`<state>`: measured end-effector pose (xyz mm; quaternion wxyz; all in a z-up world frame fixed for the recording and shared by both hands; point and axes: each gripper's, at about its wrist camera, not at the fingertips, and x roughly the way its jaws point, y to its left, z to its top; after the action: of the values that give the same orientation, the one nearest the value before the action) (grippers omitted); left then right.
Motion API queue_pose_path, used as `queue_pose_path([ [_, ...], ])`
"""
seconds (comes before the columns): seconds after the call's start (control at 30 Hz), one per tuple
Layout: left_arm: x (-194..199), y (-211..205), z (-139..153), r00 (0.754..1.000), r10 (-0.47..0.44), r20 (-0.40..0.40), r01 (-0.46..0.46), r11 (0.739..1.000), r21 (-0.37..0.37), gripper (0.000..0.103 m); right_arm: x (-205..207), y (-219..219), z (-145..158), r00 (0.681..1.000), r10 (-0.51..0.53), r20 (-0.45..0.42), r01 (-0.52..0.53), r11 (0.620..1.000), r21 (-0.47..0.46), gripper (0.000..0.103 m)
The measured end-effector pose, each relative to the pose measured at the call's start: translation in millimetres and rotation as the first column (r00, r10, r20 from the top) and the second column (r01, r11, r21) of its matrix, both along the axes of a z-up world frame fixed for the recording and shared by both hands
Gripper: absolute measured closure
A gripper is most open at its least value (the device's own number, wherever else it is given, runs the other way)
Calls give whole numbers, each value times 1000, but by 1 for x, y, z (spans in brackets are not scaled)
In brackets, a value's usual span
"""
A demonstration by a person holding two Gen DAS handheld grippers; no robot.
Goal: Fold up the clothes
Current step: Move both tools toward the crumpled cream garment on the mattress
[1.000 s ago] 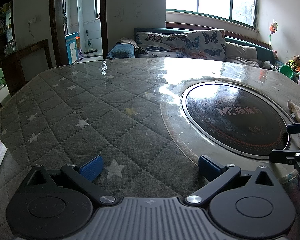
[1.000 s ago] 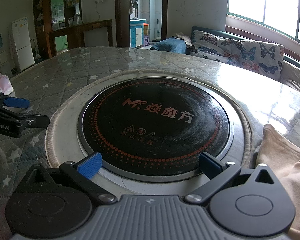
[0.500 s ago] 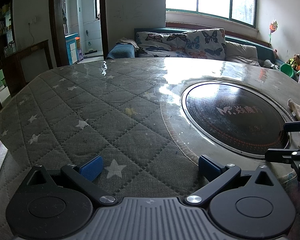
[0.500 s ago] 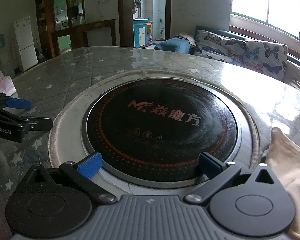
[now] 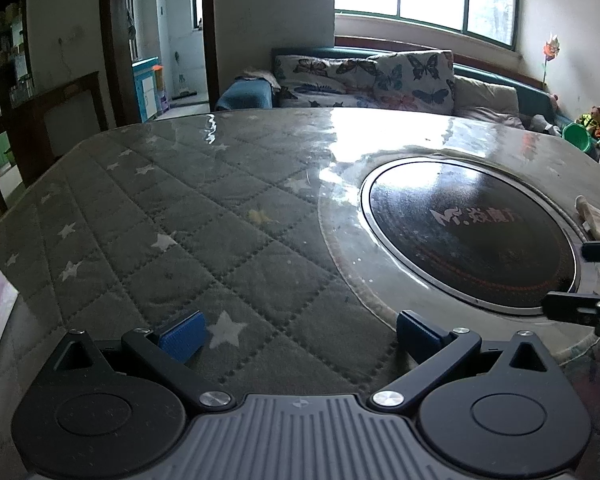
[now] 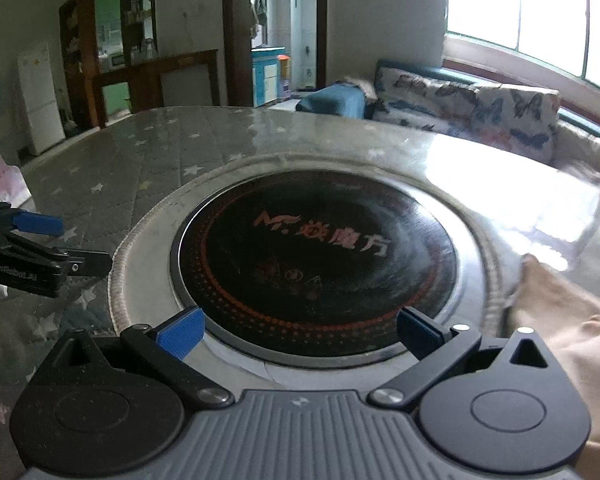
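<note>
A beige garment (image 6: 572, 320) lies on the table at the right, just beyond my right gripper's right finger; only its edge (image 5: 598, 220) shows in the left wrist view. My right gripper (image 6: 298, 330) stands open over the near rim of the black round cooktop (image 6: 320, 264), holding nothing. My left gripper (image 5: 298, 330) is open above the grey quilted table cover (image 5: 180, 220), nothing between its blue pads. Each gripper appears in the other's view: the left gripper (image 6: 66, 242) at the left, the right gripper (image 5: 576, 276) at the far right.
A pink-white packet (image 6: 2, 182) lies at the table's left edge. Beyond the table are a butterfly-print sofa (image 5: 364, 80), a doorway (image 5: 168, 52) and a wooden cabinet (image 6: 156, 80). A green bucket (image 5: 576, 136) and toys sit at far right.
The right gripper has shifted right and tilted, so the garment fills more of its view. The left gripper has barely moved.
</note>
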<state>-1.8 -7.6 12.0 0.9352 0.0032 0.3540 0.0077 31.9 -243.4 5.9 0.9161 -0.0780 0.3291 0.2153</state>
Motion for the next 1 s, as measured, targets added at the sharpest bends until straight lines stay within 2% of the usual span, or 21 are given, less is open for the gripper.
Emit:
queue_pose_path([
  [0.2,-11,-13,11,1000,-22,6,22,1000,-6,0,-27,-2,19,999,-24,40,26,999,-36,0],
  [0.47,-28,-45,26,994,-105,17,106,994,-9,0,-57,-25,31,996,-94,8,94,995,21,0],
  [0.7,-36,-74,28,983,-185,1,185,983,-1,0,-87,-51,31,987,-157,-32,158,987,29,0],
  [1.0,-49,-107,30,958,-287,-2,287,958,4,0,-123,-82,24,956,-287,-57,287,958,-6,0],
])
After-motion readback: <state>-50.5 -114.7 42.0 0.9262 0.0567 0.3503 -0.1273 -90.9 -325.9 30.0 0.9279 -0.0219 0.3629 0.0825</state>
